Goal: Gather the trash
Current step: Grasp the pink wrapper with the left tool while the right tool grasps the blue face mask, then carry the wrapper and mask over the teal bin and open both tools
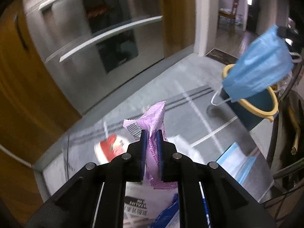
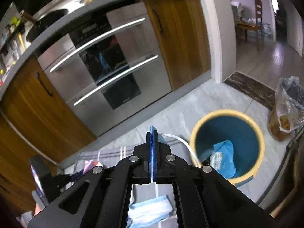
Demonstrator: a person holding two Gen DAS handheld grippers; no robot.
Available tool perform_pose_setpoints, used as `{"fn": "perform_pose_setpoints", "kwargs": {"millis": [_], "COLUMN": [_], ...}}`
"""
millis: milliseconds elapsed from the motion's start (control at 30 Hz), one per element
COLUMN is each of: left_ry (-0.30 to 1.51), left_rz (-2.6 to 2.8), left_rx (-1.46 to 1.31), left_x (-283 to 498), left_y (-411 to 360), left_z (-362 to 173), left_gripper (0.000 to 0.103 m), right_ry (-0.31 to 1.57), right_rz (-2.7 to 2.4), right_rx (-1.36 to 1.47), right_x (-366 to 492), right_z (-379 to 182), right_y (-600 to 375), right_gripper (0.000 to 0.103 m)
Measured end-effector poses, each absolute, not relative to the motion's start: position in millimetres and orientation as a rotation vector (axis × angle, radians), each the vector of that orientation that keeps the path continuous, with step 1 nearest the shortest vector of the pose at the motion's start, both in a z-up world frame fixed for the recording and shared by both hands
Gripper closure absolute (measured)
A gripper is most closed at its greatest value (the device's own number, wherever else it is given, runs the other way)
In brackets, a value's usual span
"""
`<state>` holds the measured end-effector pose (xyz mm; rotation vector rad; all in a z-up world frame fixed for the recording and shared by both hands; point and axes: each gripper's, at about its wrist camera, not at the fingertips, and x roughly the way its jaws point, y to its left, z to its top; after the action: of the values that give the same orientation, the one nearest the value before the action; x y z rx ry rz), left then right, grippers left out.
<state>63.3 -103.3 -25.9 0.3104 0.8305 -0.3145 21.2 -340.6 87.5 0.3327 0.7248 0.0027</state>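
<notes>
- Above the grey kitchen floor (image 1: 190, 79), the left gripper (image 1: 151, 133) pinches a purple wrapper (image 1: 153, 117), jaws nearly closed on it.
- Right gripper (image 2: 152, 134) clamps a blue face mask (image 1: 258, 66) beside the yellow-rimmed bin (image 2: 228, 114).
- Another mask (image 2: 150, 212) lies below.

you face a steel oven (image 2: 106, 64) set between wooden cabinets (image 2: 176, 38), grey tiled floor (image 2: 171, 102) below, and a doorway to a room with a wooden chair (image 2: 258, 17).
</notes>
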Motion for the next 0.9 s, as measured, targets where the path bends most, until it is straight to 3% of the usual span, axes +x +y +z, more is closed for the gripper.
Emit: {"fn": "perform_pose_setpoints", "kwargs": {"millis": [500, 900], "left_ry": [0.708, 0.791], "left_rz": [-0.500, -0.668], "left_rx": [0.381, 0.325], "left_x": [49.5, 87.2], "left_y": [-214.3, -308.5], "left_z": [2.4, -9.1], "left_gripper": [0.092, 0.092], "right_ry": [0.621, 0.706], "right_rz": [-0.152, -0.327], "right_rx": [0.404, 0.425], "right_x": [16.7, 39.4], "right_z": [94.2, 47.9], "right_y": [-412.1, -459.0], "right_gripper": [0.101, 0.101]}}
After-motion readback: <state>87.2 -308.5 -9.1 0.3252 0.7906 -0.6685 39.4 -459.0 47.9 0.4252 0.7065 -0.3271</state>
